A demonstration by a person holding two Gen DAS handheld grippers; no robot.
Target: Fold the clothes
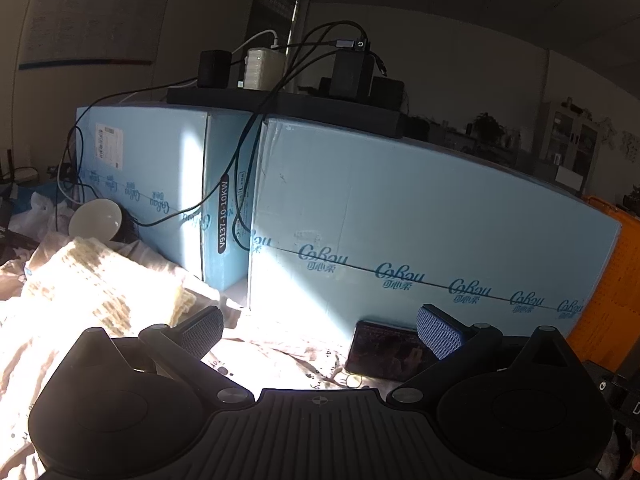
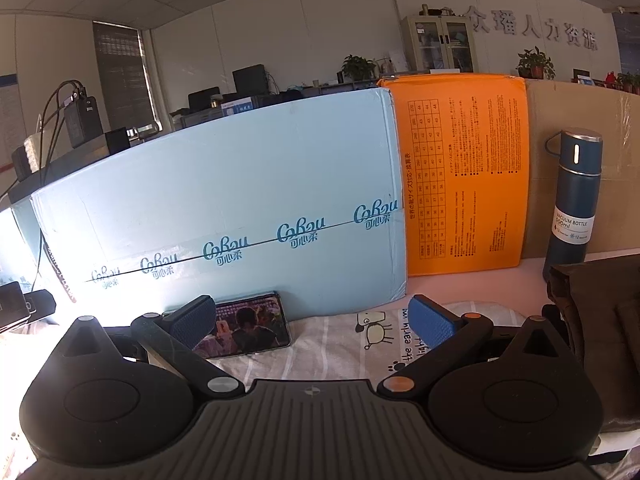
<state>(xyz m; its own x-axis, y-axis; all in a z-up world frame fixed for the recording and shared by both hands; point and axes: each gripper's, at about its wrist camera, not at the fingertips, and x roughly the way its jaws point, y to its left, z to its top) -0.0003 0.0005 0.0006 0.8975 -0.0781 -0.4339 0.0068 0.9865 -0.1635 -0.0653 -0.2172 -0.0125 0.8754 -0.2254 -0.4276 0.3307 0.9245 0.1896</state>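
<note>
Both hand-held grippers, left [image 1: 320,330] and right [image 2: 312,320], hang released above the printed shirt [image 2: 360,344] spread on the tabletop. A careless grab could snag the phone [image 2: 250,328] lying on its edge.

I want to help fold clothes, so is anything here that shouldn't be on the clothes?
Yes. A phone with its screen lit leans against the blue box, resting on the striped printed cloth. It sits right ahead of the open right tool, so it would probably have to move before folding.
</note>
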